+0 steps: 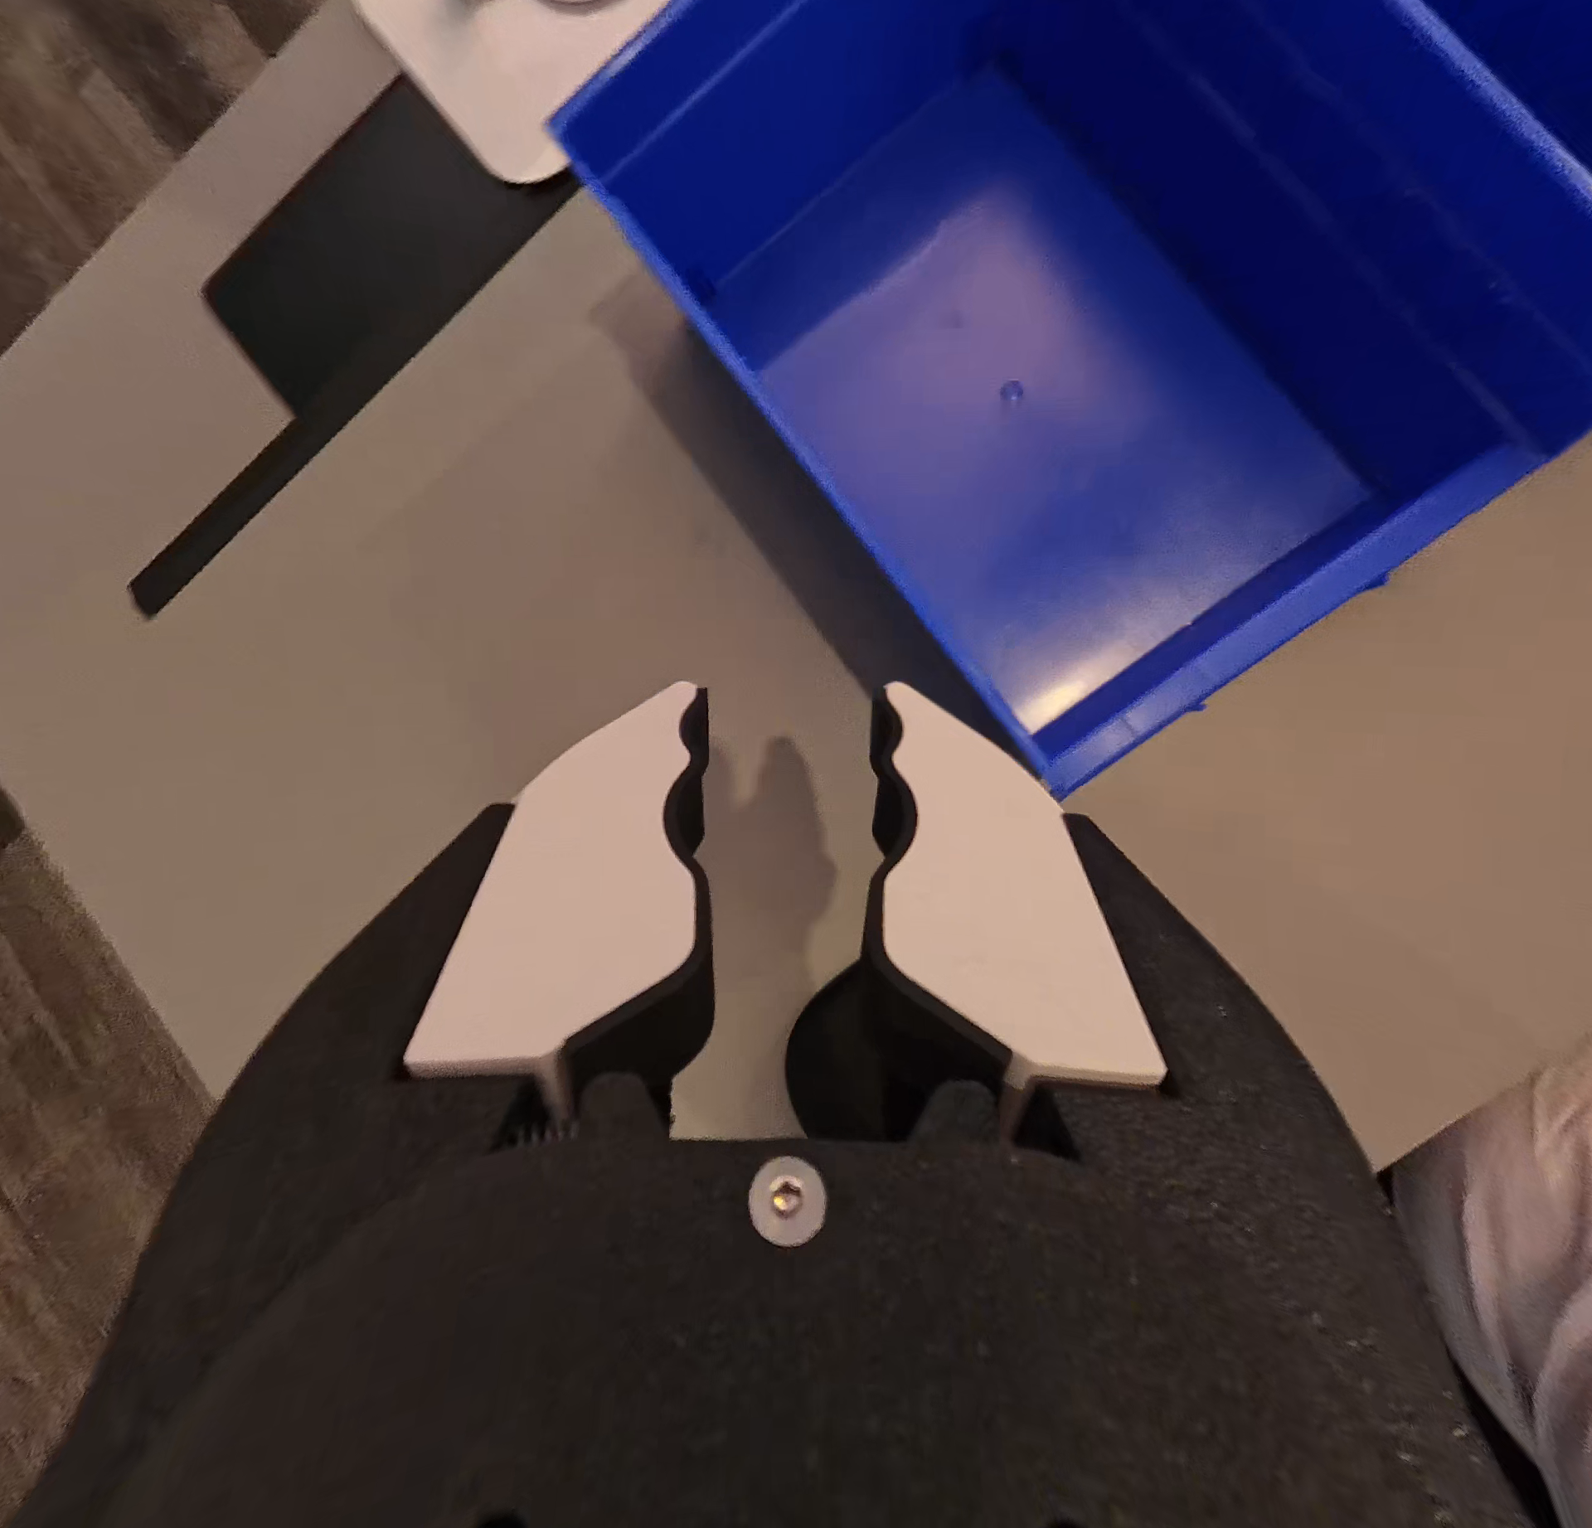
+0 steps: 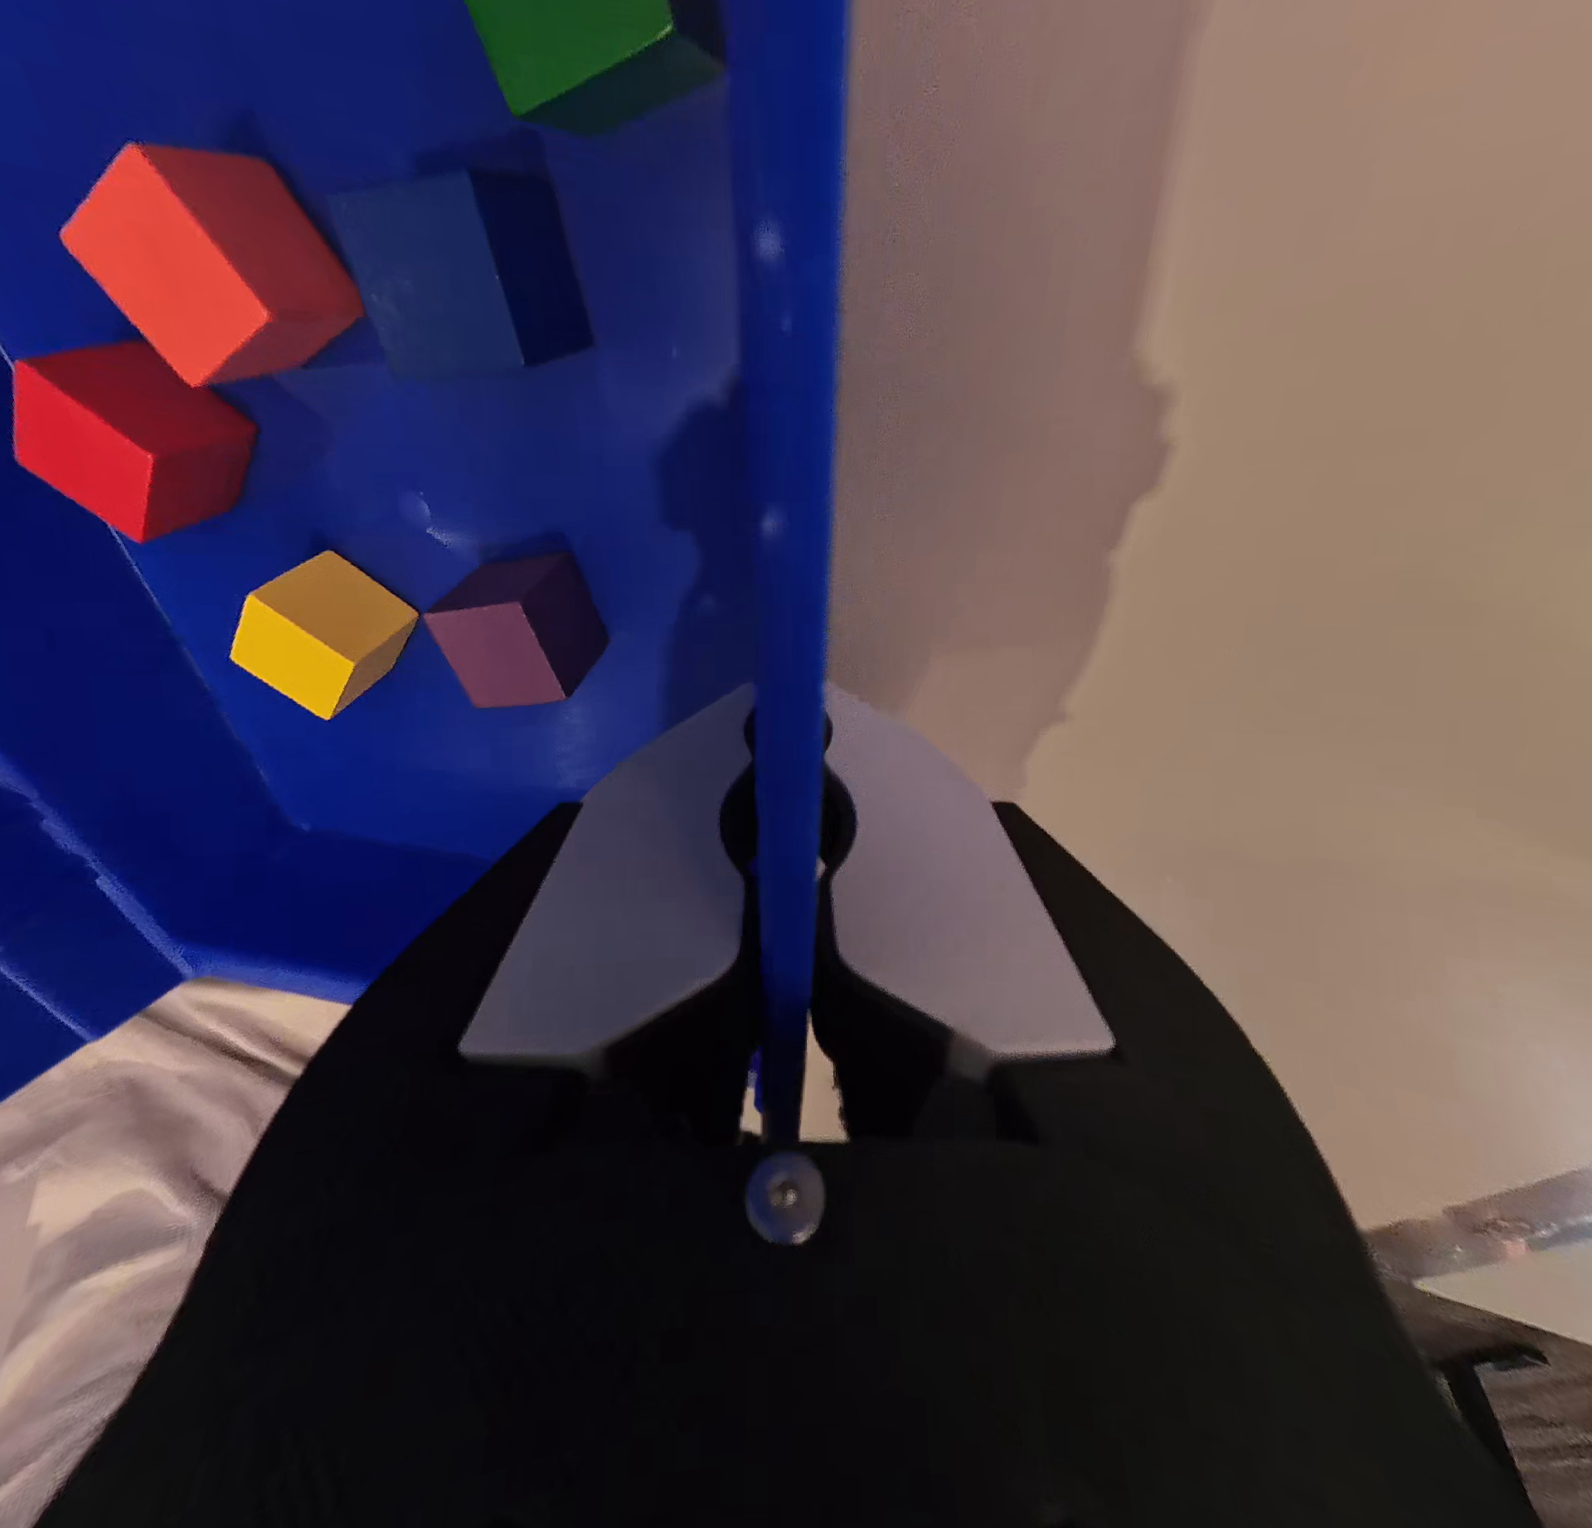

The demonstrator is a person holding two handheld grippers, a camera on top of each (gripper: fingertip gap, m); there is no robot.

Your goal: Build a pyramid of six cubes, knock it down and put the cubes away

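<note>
In the left wrist view an empty blue bin stands on the grey table. My left gripper is open and empty, above the table just left of the bin's near corner. In the right wrist view my right gripper is shut on the thin wall of a blue bin. Inside that bin lie several cubes: green, orange, red, dark blue, yellow and purple. The view is blurred.
A black flat cut-out shape and a pale grey plate lie at the table's far left. Part of another blue bin shows at the top right. Grey fabric lies below the held bin. The gap from one gripper's tips to the other's is roughly 50 centimetres.
</note>
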